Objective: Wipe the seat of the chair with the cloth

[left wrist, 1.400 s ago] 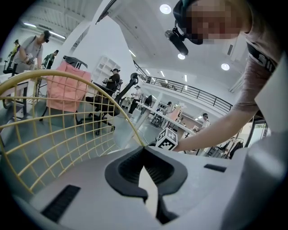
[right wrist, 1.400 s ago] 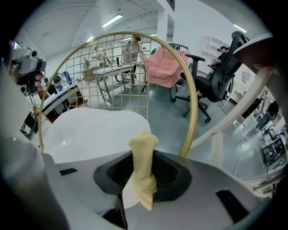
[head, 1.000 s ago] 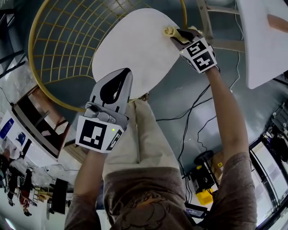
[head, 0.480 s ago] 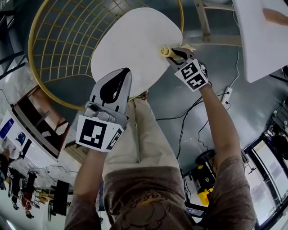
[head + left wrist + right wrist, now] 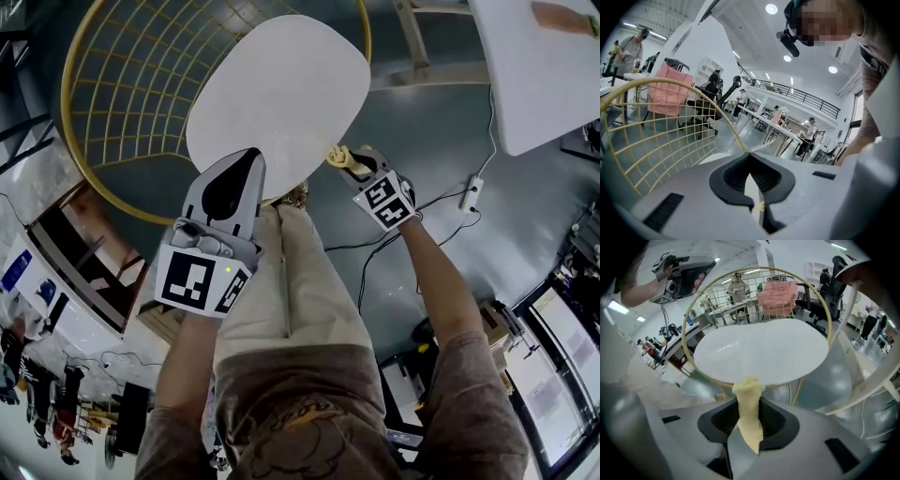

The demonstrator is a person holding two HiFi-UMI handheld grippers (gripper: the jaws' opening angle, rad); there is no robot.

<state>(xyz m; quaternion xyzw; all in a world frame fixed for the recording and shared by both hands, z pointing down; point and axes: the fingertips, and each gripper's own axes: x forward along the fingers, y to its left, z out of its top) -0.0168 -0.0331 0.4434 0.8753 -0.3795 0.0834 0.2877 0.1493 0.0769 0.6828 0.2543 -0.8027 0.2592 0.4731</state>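
Currently the right gripper (image 5: 352, 167) is clamped on the cloth (image 5: 338, 157), a pale yellow bunched strip, just at the near edge of the seat (image 5: 281, 84); contact cannot be confirmed. The left gripper (image 5: 242, 164) has its jaws together and empty. Assessment: the cloth is light, soft and limp, and is best held mid-bunch, leaving a free end to drag. The seat appears smooth and rigid.

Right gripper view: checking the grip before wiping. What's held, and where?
The right hand-held gripper pinches the yellow cloth around its bunched middle, with both ends sticking out.

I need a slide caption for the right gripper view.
Right gripper grips a yellow cloth at the white seat edge.
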